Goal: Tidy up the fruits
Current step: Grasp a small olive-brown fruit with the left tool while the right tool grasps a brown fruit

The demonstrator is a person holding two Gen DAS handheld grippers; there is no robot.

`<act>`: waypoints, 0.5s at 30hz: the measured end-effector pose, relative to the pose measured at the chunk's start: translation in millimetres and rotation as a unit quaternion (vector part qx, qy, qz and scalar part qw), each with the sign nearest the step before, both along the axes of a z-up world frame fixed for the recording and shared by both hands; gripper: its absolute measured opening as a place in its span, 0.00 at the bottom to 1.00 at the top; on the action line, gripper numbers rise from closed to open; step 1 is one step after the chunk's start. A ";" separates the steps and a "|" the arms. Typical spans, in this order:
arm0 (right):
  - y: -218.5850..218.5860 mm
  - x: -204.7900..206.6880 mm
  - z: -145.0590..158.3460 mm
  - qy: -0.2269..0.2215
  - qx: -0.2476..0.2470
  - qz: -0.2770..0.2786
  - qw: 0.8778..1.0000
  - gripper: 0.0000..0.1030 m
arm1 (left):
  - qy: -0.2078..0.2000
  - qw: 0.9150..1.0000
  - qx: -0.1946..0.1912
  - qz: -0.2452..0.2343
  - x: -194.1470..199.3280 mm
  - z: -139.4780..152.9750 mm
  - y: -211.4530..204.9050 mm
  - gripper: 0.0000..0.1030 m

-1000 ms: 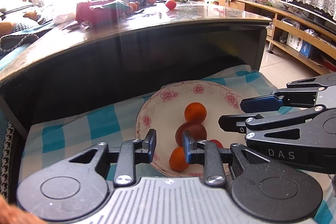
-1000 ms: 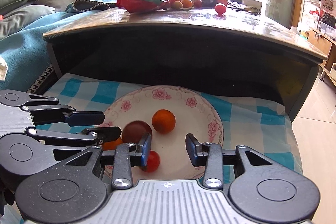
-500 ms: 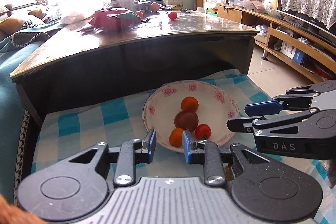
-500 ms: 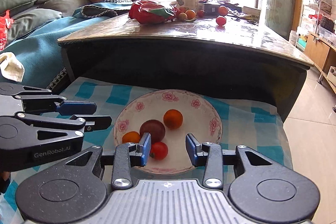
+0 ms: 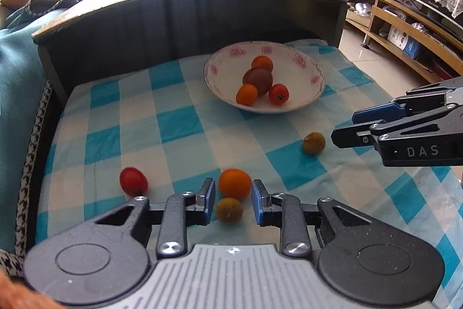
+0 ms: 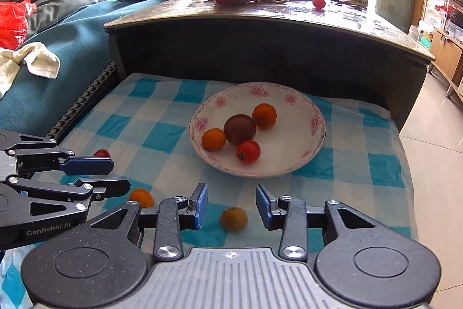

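Grippers, both mine: left gripper [image 5: 233, 202] and right gripper [image 6: 231, 206] have pulled back from the bowl [image 6: 314, 146], jaws apart and holding nothing. Four loose fruits now show short of the bowl, so more collecting remains.

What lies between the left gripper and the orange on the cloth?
Nothing visible: the orange sits on the cloth just ahead of the open left gripper, with a brown fruit lower between the fingers.

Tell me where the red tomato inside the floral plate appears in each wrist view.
Left wrist: red tomato lies at the plate's near right, right of centre in the picture.
Right wrist: it lies at the plate's near edge, at centre.
Shared landmark: the dark purple fruit beside it.
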State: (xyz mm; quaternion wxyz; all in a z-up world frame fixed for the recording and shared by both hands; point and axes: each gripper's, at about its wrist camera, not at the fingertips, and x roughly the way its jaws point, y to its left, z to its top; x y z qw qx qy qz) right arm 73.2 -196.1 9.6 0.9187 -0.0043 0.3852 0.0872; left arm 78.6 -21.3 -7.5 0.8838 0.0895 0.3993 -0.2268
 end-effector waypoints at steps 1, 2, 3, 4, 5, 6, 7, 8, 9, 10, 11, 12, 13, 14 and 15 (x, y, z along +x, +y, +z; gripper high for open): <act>0.8 -3.5 -1.2 0.006 0.002 0.002 1.000 0.32 | 0.007 1.000 0.001 0.000 -1.5 -5.2 0.5 0.35; 1.4 -6.7 -2.6 0.011 0.003 0.003 1.000 0.32 | 0.012 1.000 0.003 0.001 -1.8 -10.0 0.1 0.35; 1.5 -8.8 -4.3 0.015 0.004 0.003 1.000 0.32 | 0.017 1.000 0.004 0.002 -1.4 -14.5 -0.4 0.35; 1.6 -9.8 -6.3 0.019 0.006 0.002 1.000 0.32 | 0.020 1.000 0.005 0.002 -1.1 -19.0 -0.8 0.35; 1.4 -9.6 -9.1 0.023 0.007 0.002 1.000 0.32 | 0.022 1.000 0.006 0.001 -0.4 -22.6 -1.1 0.35; 1.6 -8.6 -12.4 0.028 0.007 0.001 1.000 0.32 | 0.019 1.000 0.011 0.001 0.2 -24.9 -1.6 0.35; 1.5 -7.4 -15.8 0.032 0.006 -0.001 0.999 0.32 | 0.013 1.000 0.016 0.001 1.4 -26.7 -1.7 0.36; 1.0 -5.7 -18.8 0.035 0.007 -0.002 0.999 0.32 | 0.013 1.000 0.016 0.003 3.0 -27.9 -1.1 0.36; 0.3 -5.1 -21.8 0.039 0.008 -0.002 0.999 0.32 | 0.016 1.000 0.011 0.006 6.1 -28.8 0.4 0.36; -0.4 -3.8 -24.4 0.041 0.008 -0.003 0.999 0.32 | 0.019 1.000 0.008 0.010 8.9 -29.8 2.1 0.36; -1.1 -2.8 -26.5 0.042 0.008 -0.003 0.999 0.32 | 0.021 1.000 0.007 0.012 10.7 -31.2 3.0 0.36; -1.8 -1.1 -27.8 0.042 0.009 -0.003 0.999 0.32 | 0.022 1.000 0.007 0.013 11.7 -32.4 3.9 0.36; -1.9 0.9 -29.3 0.044 0.010 -0.001 0.999 0.32 | 0.024 1.000 0.007 0.013 12.5 -34.1 4.7 0.36; -1.5 3.2 -30.6 0.045 0.011 0.000 0.999 0.32 | 0.024 1.000 0.008 0.012 13.0 -35.6 4.7 0.36; -0.8 5.2 -31.3 0.045 0.011 0.001 0.999 0.32 | 0.024 1.000 0.009 0.011 12.9 -36.9 4.5 0.36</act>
